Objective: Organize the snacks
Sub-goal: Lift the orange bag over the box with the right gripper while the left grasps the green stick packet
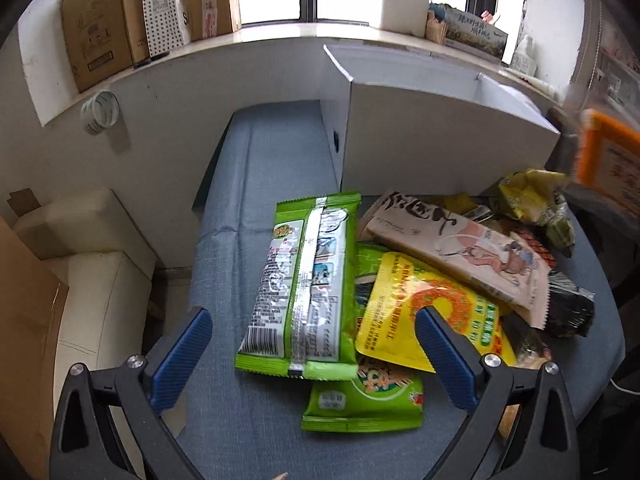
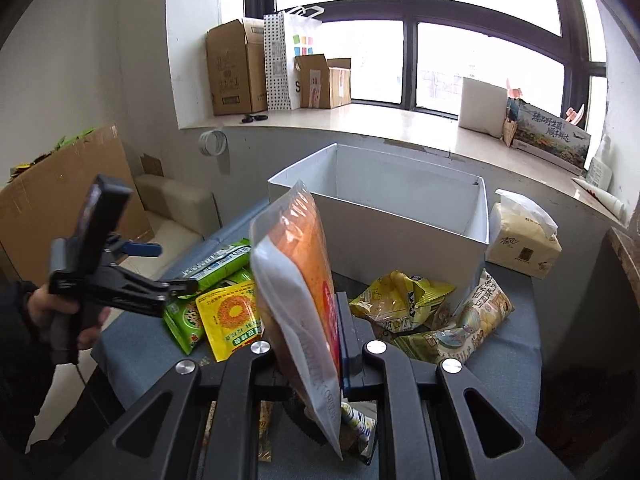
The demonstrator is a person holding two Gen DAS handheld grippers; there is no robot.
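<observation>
A blue-grey cloth-covered table (image 1: 240, 216) is seen mid-frame, with a white open box (image 1: 440, 144) set at upper right and snack packets (image 1: 304, 280) piled lower centre (a tissue pack (image 2: 524, 244) too).

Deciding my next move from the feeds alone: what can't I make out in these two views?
- White box floor: its near wall hides it in both views.
- Orange packet: blurred and edge-cut in left view; its clamped part hidden by right gripper fingers.
- Lower snacks in the pile: covered by the green packet and yellow packet.
</observation>
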